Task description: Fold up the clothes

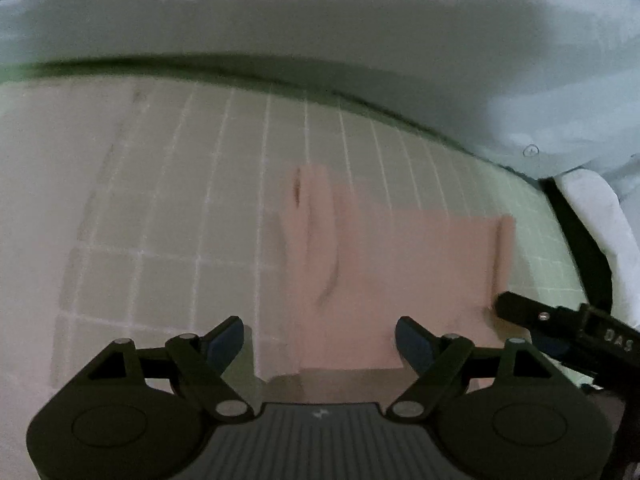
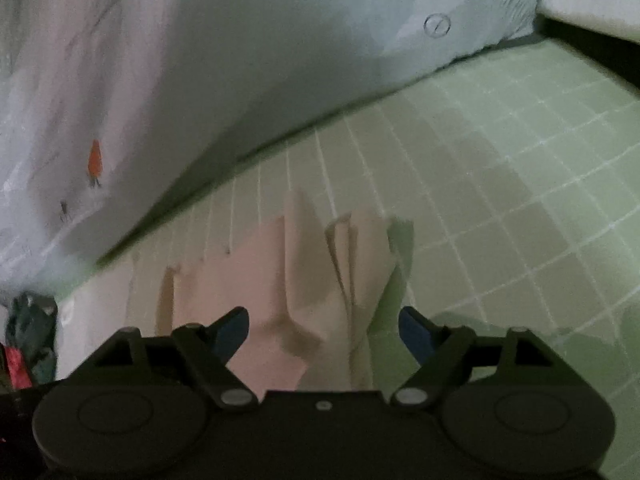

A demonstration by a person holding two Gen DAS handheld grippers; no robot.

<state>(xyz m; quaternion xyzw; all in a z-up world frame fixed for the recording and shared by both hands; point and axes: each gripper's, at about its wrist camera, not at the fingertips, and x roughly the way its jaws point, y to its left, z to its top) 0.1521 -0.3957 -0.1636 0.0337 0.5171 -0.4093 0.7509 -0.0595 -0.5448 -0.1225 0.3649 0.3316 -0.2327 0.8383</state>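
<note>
Green cutting mat [image 1: 168, 208] with a white grid covers the work surface, and pale blue printed bedding [image 1: 320, 16] lies along its far edge at 12 o'clock. At 7 o'clock in the left wrist view, the left gripper [image 1: 319, 338] has its blue-padded fingers spread apart, holding nothing. Flat on the mat, from centre to 3 o'clock, is the folded pink cloth garment [image 1: 400, 276]. At 4 o'clock, the right gripper [image 2: 324, 332] is also spread wide, above the garment's creased edge.
</note>
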